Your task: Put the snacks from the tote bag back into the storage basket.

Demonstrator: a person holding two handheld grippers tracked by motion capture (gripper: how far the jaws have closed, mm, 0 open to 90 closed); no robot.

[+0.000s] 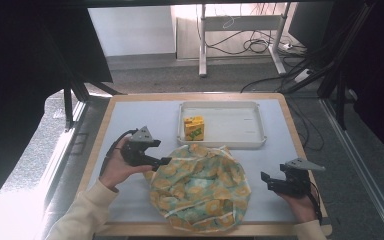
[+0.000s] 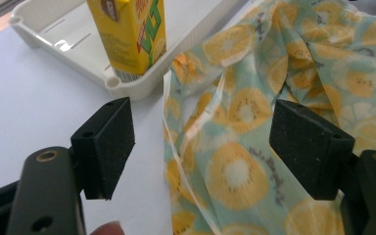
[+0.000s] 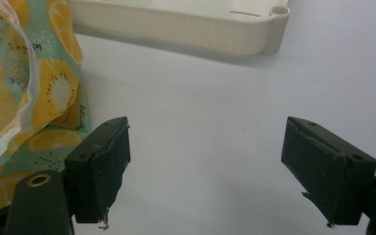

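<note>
At the nine o'clock edge of the desk (image 1: pixel 130 120), in the person's left hand, the left tool (image 1: pixel 164 161): jaws wide apart, nothing gripped, pads clear of any surface. Between those jaws in the left gripper view (image 2: pixel 200 142), the hemmed edge of the bag (image 2: pixel 254 161), a crumpled cloth with an orange-slice print; not yet pinched.

At four o'clock of the bag (image 1: pixel 200 187), the right tool (image 1: pixel 266 181), well apart from the cloth. Likewise spread wide and empty, bare desk between its jaws (image 3: pixel 205 161), a fold of the bag at its nine o'clock.

Further out, at twelve o'clock of the bag, a white tray (image 1: pixel 252 142), its near rim just touching or barely overlapped by the cloth. Upright in the tray's near corner at seven o'clock, a yellow drink carton (image 1: pixel 194 128).

By the look of it, early going. Done: approach of the left tool to the bag's rim. Left: closing on that rim, probably a second grip from the right side, opening the mouth. Carton untouched so far, bag flat and shut.
</note>
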